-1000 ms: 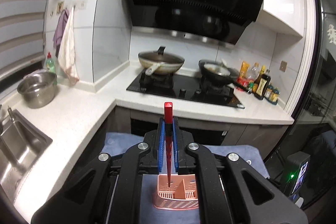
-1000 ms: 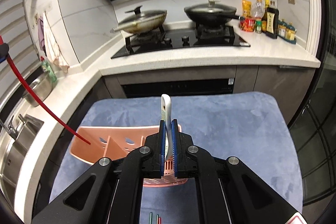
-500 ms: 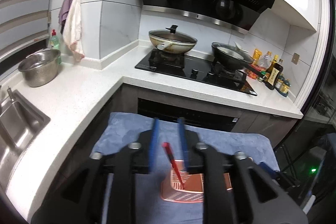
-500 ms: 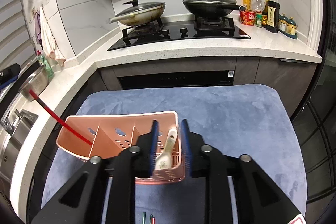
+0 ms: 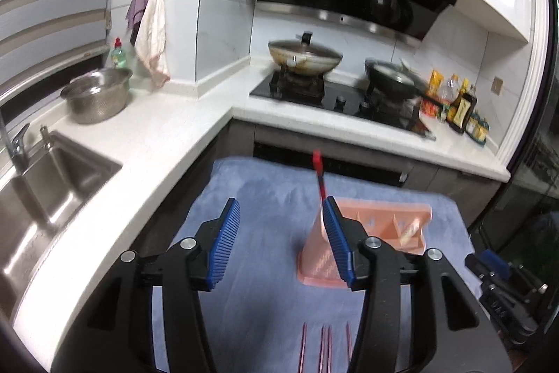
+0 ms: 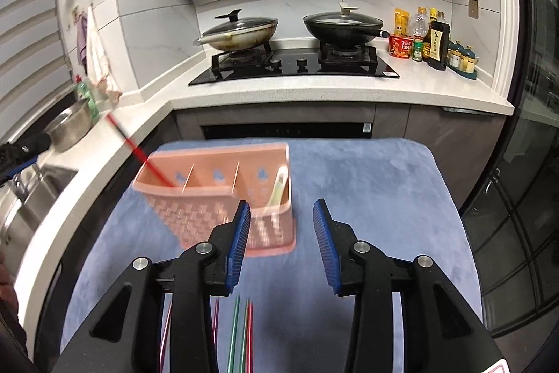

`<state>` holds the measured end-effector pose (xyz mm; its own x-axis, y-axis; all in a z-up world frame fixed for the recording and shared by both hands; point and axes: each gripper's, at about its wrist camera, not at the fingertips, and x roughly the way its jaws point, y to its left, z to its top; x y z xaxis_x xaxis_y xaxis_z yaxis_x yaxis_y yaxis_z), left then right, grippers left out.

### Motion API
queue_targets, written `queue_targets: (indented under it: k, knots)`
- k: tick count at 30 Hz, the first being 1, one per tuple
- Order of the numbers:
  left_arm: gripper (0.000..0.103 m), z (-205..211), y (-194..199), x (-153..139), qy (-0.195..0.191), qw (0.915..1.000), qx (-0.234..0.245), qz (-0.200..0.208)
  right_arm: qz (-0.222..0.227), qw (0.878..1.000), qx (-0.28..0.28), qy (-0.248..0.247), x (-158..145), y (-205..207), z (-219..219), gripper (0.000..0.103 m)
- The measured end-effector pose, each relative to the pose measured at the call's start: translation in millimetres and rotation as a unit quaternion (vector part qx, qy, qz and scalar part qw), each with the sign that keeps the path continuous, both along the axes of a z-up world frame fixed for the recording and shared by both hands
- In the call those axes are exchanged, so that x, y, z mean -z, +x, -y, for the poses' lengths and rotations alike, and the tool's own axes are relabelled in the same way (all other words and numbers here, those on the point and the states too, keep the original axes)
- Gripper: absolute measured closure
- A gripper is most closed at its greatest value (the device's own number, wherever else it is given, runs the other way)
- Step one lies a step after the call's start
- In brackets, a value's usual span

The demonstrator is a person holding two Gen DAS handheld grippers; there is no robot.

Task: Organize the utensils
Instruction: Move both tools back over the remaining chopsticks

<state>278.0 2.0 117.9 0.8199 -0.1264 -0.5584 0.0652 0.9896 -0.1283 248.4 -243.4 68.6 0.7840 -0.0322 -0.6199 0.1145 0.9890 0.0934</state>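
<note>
A pink plastic utensil basket (image 6: 223, 198) with three compartments stands on a blue mat (image 6: 367, 184). A red chopstick (image 6: 139, 152) leans out of its left compartment and a white spoon (image 6: 277, 189) rests in its right one. The basket (image 5: 370, 233), chopstick (image 5: 318, 173) and spoon (image 5: 408, 229) also show in the left wrist view. My left gripper (image 5: 281, 240) is open and empty, left of the basket. My right gripper (image 6: 282, 240) is open and empty, in front of the basket. Several coloured chopsticks (image 6: 241, 334) lie on the mat below my right gripper; they also show in the left wrist view (image 5: 325, 348).
A white L-shaped counter (image 6: 314, 93) surrounds the mat. On it are a stove with two lidded pans (image 6: 241, 32), bottles and jars (image 6: 436, 41) at the right, a steel bowl (image 5: 97, 95) and a sink (image 5: 45, 177) at the left.
Both grippers opened and pulled back. The left one let go of the red chopstick into the basket's left compartment. The right one dropped the white spoon into the right compartment.
</note>
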Motion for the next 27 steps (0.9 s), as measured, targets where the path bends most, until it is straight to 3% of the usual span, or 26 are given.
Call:
queue_targets:
  k: [5,10,16,27]
  knots:
    - [0.056,-1.5,-40.9,38.0,0.019,0.9989,0.017,-0.041,-0.027,0.999,-0.002,-0.018,20.5,-52.6,-11.5,0.064]
    - [0.056,-1.8,-83.2,82.8,0.043,0.9947,0.033,-0.088,-0.070,0.998,0.000,0.001,52.1,-100.0,-15.1,0.064]
    - [0.056,-6.8,-121.8,126.0,0.033,0.9894,0.034,-0.138,-0.109,0.994,0.007,-0.018,89.7,-147.9,-29.9,0.064]
    - [0.056,-9.3,-166.5,176.8,0.032,0.9815,0.045,-0.184,-0.143,0.990,0.004,-0.012,132.7,-182.9,-51.0,0.064]
